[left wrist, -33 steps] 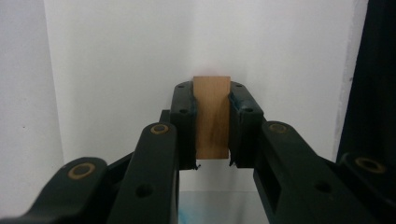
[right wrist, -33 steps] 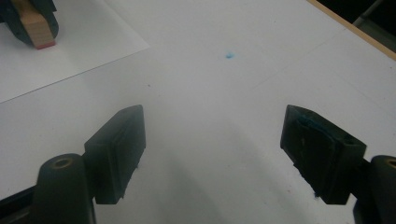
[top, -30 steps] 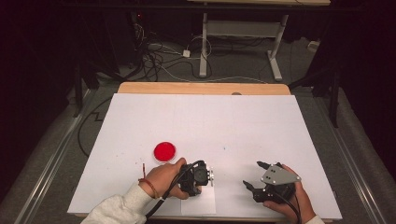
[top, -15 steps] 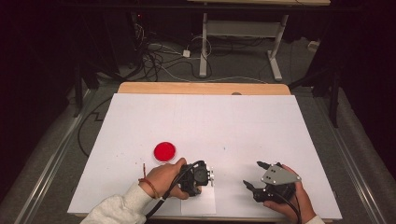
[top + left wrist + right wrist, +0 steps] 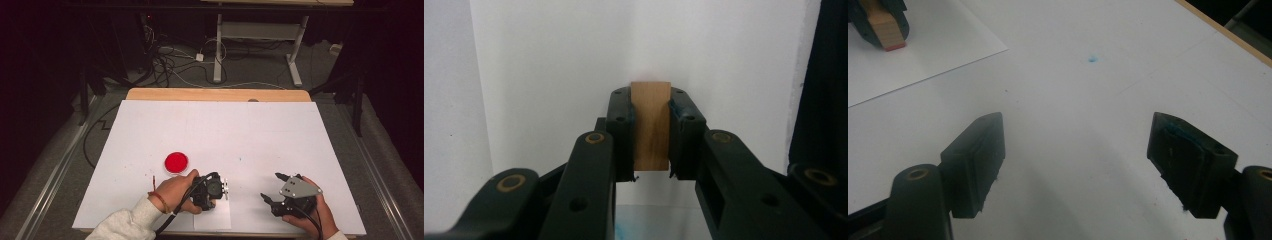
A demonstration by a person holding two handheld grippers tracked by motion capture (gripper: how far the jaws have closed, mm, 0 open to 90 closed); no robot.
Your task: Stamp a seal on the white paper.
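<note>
Your left gripper [image 5: 651, 150] clamps the wooden stamp [image 5: 651, 125] by its flat sides over the paper [image 5: 212, 216]; it's light, rigid, unlikely to slip. Right gripper [image 5: 1078, 165] gapes wide beside the paper.

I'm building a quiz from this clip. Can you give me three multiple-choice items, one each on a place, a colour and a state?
1. Where is the round red ink pad?
A. just beyond the left hand
B. at the far right corner
C. on the floor

2. What colour is the block in the left hand-held gripper?
A. blue
B. light wood brown
C. green

3. How stands the right hand-held gripper?
A. shut on paper
B. shut on the pad
C. open, empty

Answers: 1 A, the high view shows it there; 2 B, the left gripper view shows wood between the jaws; 3 C, its jaws stand wide apart over bare table.
</note>
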